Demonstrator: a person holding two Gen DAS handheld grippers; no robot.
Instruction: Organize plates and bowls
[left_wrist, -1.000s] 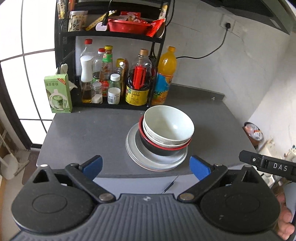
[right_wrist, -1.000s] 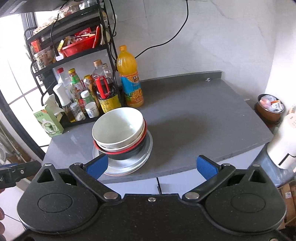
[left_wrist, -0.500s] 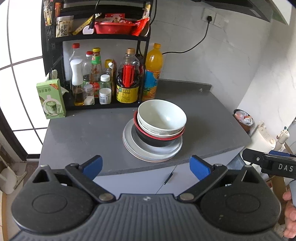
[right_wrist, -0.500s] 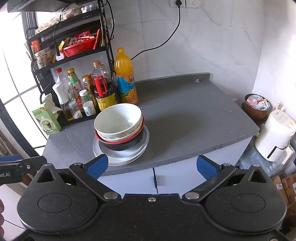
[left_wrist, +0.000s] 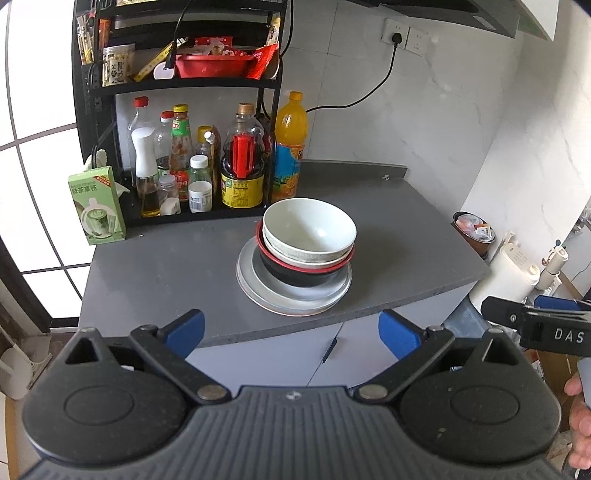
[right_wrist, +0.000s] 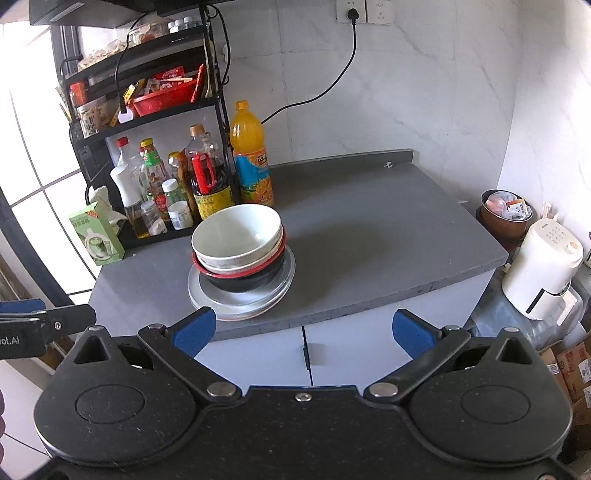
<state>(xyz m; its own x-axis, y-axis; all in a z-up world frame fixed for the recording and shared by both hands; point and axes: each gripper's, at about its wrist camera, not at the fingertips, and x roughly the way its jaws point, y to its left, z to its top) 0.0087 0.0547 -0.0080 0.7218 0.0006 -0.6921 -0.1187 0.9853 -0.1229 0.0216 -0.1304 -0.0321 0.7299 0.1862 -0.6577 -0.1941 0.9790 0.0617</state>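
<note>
Bowls (left_wrist: 309, 236) sit nested on plates (left_wrist: 295, 295), one stack on grey counter (left_wrist: 155, 273), ahead of both grippers, well apart. Left gripper (left_wrist: 291, 330) & right gripper (right_wrist: 303, 328): fingers spread wide, nothing held, short of counter edge.

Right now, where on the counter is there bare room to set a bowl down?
The widest bare patch of grey counter lies right of the dish stack, out to the wall and front edge. A smaller bare strip sits left of the stack, in front of the green box. Behind the stack it is crowded: the bottle rack and orange bottle.
</note>
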